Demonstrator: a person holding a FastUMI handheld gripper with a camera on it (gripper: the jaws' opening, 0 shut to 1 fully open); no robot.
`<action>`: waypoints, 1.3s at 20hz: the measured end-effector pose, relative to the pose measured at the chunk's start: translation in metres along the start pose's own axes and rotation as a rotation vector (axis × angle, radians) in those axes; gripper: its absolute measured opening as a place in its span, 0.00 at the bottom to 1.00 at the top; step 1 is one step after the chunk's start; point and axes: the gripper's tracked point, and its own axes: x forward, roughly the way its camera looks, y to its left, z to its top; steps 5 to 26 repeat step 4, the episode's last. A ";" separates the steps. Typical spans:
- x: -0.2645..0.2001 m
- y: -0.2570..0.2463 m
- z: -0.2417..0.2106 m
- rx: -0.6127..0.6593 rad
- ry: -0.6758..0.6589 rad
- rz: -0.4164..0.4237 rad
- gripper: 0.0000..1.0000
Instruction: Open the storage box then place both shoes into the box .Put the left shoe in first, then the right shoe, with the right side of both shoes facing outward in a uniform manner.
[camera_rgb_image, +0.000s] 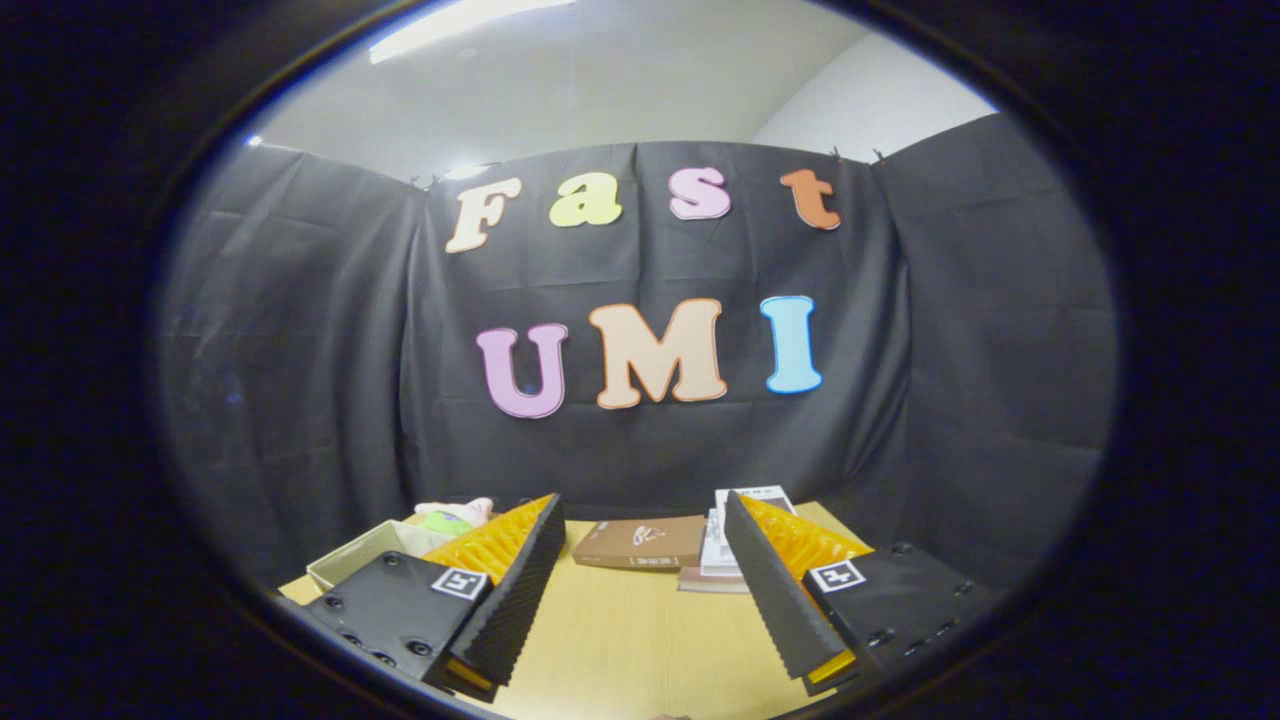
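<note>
Gripper (640, 570) spread wide, nothing held, only bare tabletop between the two fingers; inner pads (515, 595) ridged like sawtooth foam, wedge-shaped, each finger base a flat plate with bolt heads and a small square printed marker. Pale yellow wooden table (630, 640) with a smooth matte surface runs from near the fingers to the far edge. Flat brown cardboard storage box (640, 543) lies closed on the far part of the table, beyond the fingers and between their tips, rectangular, low, with a small pale print on the lid. Just right of it, touching or nearly so, a stack of white printed papers or booklets (725, 545), partly hidden behind the right finger. Far left, behind the left finger, an open cream-coloured shallow tray (365, 555) with thin straight walls; beyond it a soft plush toy in pink and green (455, 515), shape hard to make out. Shoes cannot be made out. Creased black cloth wall (300, 350) hangs behind the table.
</note>
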 end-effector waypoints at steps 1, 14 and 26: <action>-0.001 -0.002 0.002 -0.002 -0.007 -0.006 1.00; -0.003 -0.009 0.003 -0.012 -0.018 -0.020 1.00; -0.003 -0.009 0.003 -0.012 -0.018 -0.020 1.00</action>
